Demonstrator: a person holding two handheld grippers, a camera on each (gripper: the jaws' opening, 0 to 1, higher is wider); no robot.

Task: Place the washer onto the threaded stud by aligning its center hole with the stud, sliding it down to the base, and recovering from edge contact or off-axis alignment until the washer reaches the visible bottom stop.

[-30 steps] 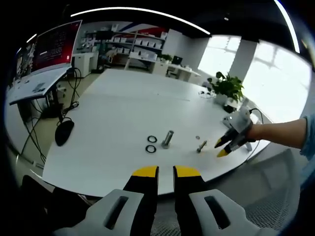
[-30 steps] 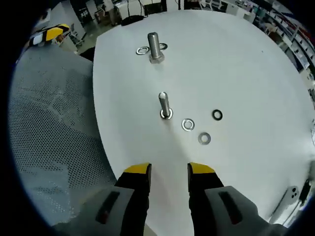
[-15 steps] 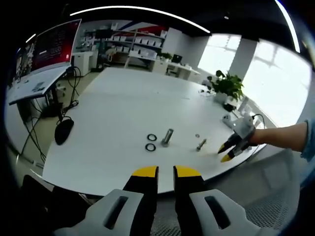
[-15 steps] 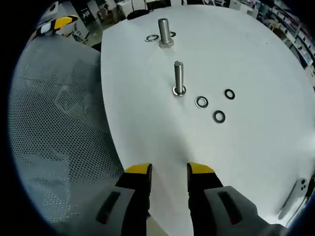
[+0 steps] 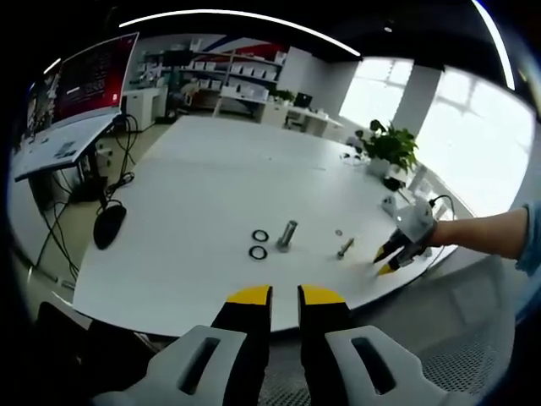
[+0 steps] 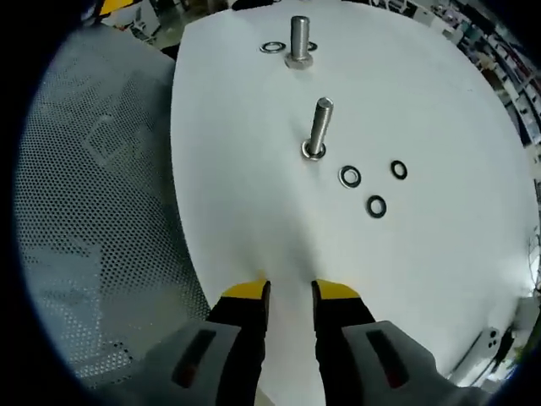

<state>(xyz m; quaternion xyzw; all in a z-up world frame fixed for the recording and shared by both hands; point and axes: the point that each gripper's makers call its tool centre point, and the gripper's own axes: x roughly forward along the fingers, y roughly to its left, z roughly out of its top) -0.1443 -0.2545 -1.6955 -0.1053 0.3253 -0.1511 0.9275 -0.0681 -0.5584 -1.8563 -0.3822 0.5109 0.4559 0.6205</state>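
Washers (image 5: pixel 259 244) lying loose on bench (image 5: pixel 194 194) well ahead of left gripper (image 5: pixel 284 295), jaws narrowly apart, holding nothing. Beyond right gripper (image 6: pixel 290 290), likewise narrowly parted and empty: three washers (image 6: pixel 350 177) just right of threaded stud (image 6: pixel 319 127). Best pinched by the rim, hole kept level. No containers.

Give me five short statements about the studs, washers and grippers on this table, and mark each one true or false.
1. Three loose washers lie beside the nearer stud. True.
2. The right gripper holds a washer. False: nothing between its jaws.
3. Both studs stand upright. True; the farther stud too.
4. A potted plant stands on the table. True.
5. The left gripper touches a stud. False: it hangs short of the table edge.
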